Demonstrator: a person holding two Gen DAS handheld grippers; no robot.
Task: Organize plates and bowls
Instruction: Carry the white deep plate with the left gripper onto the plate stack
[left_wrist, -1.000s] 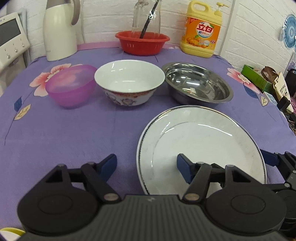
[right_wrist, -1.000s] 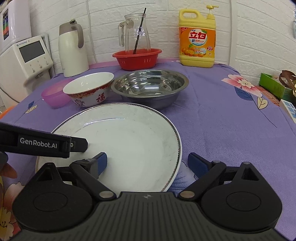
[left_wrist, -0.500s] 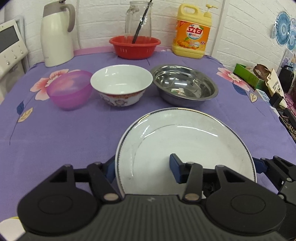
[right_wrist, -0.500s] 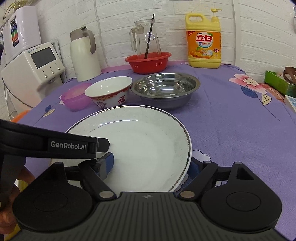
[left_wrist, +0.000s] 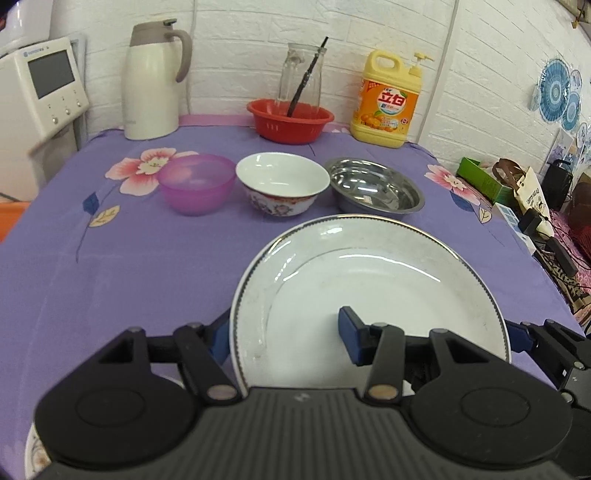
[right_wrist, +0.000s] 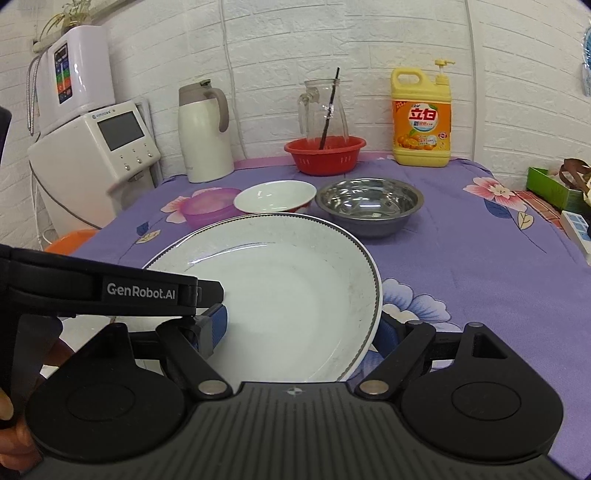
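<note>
Gripping opposite edges of the large round white plate with a dark beaded rim (left_wrist: 369, 280), the left gripper (left_wrist: 286, 334) and right gripper (right_wrist: 301, 332) each pinch its rim between blue pads, apparently clear of the purple flowered tablecloth (left_wrist: 129, 258), though the gap beneath is hard to judge. Behind it stand a translucent purple plastic bowl (left_wrist: 195, 182), a white ceramic bowl with red floral band (left_wrist: 282, 188) and a shiny steel basin (left_wrist: 375, 190) in a row; the left jaws have just been closing on the plate

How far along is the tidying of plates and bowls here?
Done: nothing looks stacked. In hand: the white plate is gripped by the left tool and right tool on opposite rims. Left: the purple bowl, porcelain bowl and steel bowl stand separately.
</note>
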